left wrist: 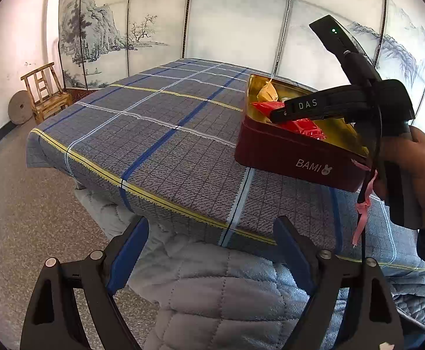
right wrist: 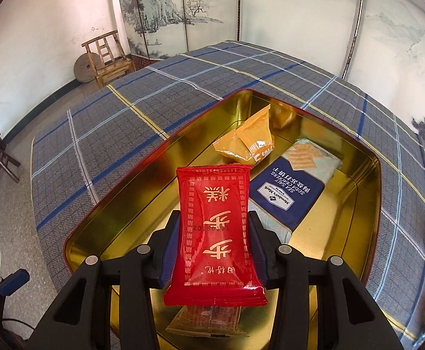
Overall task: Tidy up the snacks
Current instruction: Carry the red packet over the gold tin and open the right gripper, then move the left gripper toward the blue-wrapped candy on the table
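One open tin (right wrist: 367, 204) on the plaid-covered table (right wrist: 119, 134). Snack packs in view, four: one red (right wrist: 215, 233), one orange-yellow (right wrist: 247, 143), one blue cracker pack (right wrist: 288, 189), one tan wafer pack (right wrist: 206, 320) low in the tin. One wooden chair (right wrist: 107, 58), one round stone disc (right wrist: 82, 68).

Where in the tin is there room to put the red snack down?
The tin has bare gold floor along its near-left side, between the left wall and the red packet held in the right gripper. The far-right side is crowded: the orange packet and the blue cracker pack lie there.
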`<state>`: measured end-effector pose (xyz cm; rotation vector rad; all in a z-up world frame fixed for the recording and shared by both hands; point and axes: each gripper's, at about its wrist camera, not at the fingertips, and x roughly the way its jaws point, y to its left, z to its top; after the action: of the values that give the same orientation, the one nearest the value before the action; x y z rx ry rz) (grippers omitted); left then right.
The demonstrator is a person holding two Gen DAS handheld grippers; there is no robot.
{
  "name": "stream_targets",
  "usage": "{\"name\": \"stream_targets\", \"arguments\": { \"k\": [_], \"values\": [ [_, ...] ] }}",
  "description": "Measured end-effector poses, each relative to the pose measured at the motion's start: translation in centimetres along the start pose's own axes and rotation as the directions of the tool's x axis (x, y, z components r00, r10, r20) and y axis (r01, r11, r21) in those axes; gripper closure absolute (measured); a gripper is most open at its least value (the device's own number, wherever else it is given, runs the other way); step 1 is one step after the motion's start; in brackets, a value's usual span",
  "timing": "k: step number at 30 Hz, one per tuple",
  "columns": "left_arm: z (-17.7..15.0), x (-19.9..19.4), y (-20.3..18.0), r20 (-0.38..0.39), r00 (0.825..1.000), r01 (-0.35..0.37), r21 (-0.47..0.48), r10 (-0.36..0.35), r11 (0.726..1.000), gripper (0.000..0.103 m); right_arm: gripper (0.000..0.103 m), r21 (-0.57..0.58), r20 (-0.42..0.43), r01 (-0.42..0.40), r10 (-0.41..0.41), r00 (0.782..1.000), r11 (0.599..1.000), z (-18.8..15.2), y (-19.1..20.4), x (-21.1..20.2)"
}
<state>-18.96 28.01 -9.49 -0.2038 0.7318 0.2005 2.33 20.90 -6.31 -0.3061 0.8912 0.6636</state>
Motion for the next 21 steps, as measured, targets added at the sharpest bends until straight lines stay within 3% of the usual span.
{"name": "stream_targets", "arguments": {
  "k": [6, 10, 11, 13, 15, 18, 21],
  "values": [
    [0.1, -0.2, -0.4, -0.001, 1.000, -0.012, 0.016, 0.012, 1.000, 0.018, 0.045, 0.027, 0.031, -0.051, 0.050, 0.998, 0.998, 0.1, -0.5, -0.8],
    [0.2, -0.5, -1.2, 0.004, 1.000, -0.014, 0.043, 0.014, 0.999, 0.018, 0.030, 0.048, 0.167, -0.085, 0.076, 0.983, 0.995, -0.6, -2.5, -4.5],
    [0.3, -0.6, -1.5, 0.004, 1.000, -0.013, 0.052, 0.013, 0.999, 0.018, 0.027, 0.050, 0.210, -0.072, 0.060, 0.976, 0.996, -0.9, -3.4, -5.8],
    [0.5, -0.7, -2.3, 0.004, 1.000, -0.006, 0.073, 0.006, 0.997, 0.018, 0.013, 0.059, 0.293, -0.026, 0.007, 0.956, 0.998, -1.9, -5.6, -8.2],
    [0.6, -0.9, -3.3, 0.006, 1.000, 0.002, 0.100, -0.003, 0.995, 0.018, 0.007, 0.089, 0.347, 0.048, -0.077, 0.935, 0.995, -3.1, -8.5, -10.0],
    [0.9, -1.0, -5.2, 0.007, 1.000, 0.020, 0.150, -0.021, 0.988, 0.018, 0.006, 0.168, 0.325, 0.152, -0.200, 0.924, 0.974, -5.4, -13.8, -10.8],
    [1.1, -1.1, -7.4, 0.009, 0.999, 0.044, 0.203, -0.046, 0.978, 0.018, 0.006, 0.286, 0.269, 0.190, -0.269, 0.925, 0.939, -8.9, -20.3, -11.2]
  ]
}}
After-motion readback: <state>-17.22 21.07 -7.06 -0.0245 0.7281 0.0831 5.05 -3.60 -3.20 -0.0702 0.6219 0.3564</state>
